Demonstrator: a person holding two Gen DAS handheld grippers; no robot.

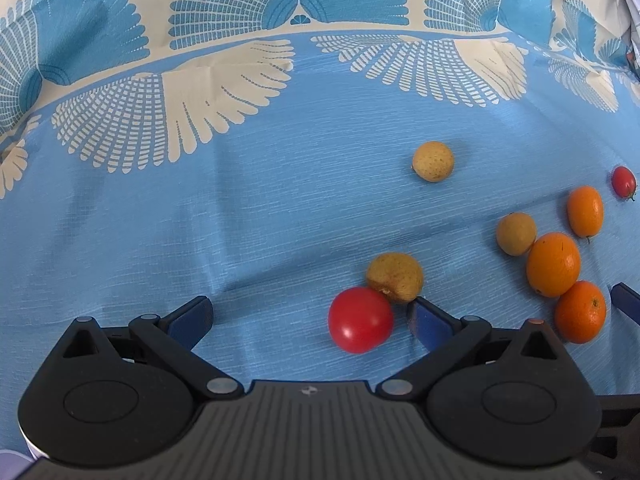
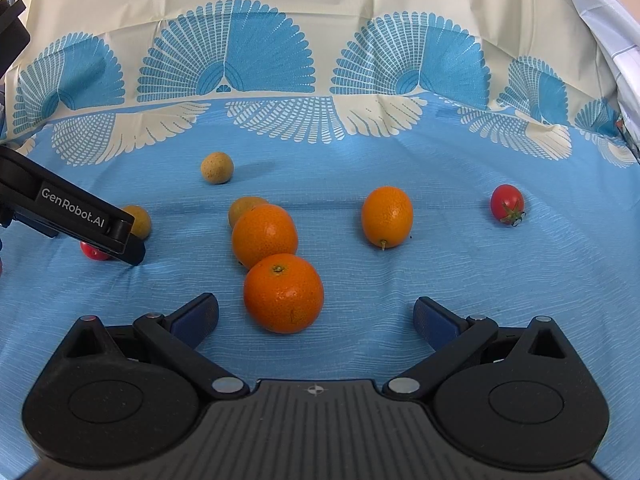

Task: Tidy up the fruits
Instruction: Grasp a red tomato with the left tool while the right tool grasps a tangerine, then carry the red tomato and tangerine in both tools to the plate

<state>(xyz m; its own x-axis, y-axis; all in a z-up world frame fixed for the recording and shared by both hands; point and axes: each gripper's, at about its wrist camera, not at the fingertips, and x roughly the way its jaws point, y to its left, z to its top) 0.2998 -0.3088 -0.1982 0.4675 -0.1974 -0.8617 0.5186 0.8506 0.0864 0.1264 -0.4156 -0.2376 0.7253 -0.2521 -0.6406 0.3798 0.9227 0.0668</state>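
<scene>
Both tools are wide open and hold nothing: left tool [image 1: 310, 320] has a red tomato [image 1: 361, 319] between its fingers, right tool [image 2: 316, 318] has an orange [image 2: 283, 298] at 12 o'clock.

Three glossy round orange kumquats: the nearest [image 2: 283, 293] touches a second [image 2: 265, 235]; the third [image 2: 387, 216] lies apart. Three tan speckled longan-like fruits [image 1: 433, 161] [image 1: 395, 277] [image 1: 516, 233], possibly longans. Two red cherry tomatoes [image 1: 361, 319] [image 2: 507, 203] lie well apart.

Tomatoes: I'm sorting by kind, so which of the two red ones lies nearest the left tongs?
The big tomato, lying between the open left tongs and touching a brown fruit; the other tomato lies far off.
</scene>
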